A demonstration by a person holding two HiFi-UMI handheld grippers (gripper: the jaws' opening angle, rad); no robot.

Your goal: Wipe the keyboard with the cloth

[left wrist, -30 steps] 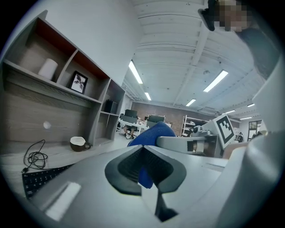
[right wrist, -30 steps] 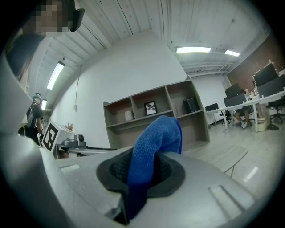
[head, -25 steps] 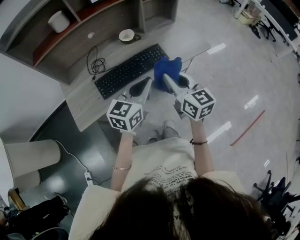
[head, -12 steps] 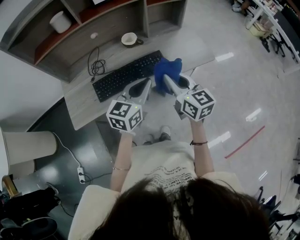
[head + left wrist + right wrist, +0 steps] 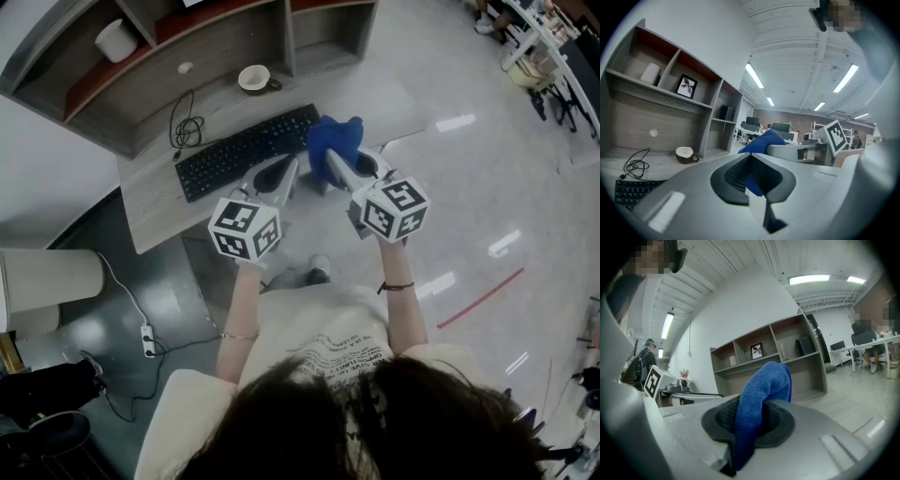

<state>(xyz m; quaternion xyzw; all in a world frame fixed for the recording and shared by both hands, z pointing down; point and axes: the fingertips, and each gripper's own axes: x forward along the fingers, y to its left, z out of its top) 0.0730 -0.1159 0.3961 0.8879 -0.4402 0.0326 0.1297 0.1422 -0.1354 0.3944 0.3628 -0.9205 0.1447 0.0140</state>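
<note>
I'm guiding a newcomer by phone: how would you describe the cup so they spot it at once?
Start at the grey desk under the wooden shelves. Behind the black keyboard, right of the coiled cable, stands a small cup: white inside, dark outside, the only thing there with a handle.

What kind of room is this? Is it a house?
Most likely an office: a black keyboard on a desk with shelves, more desks with monitors behind, and long strip lights overhead.
</note>
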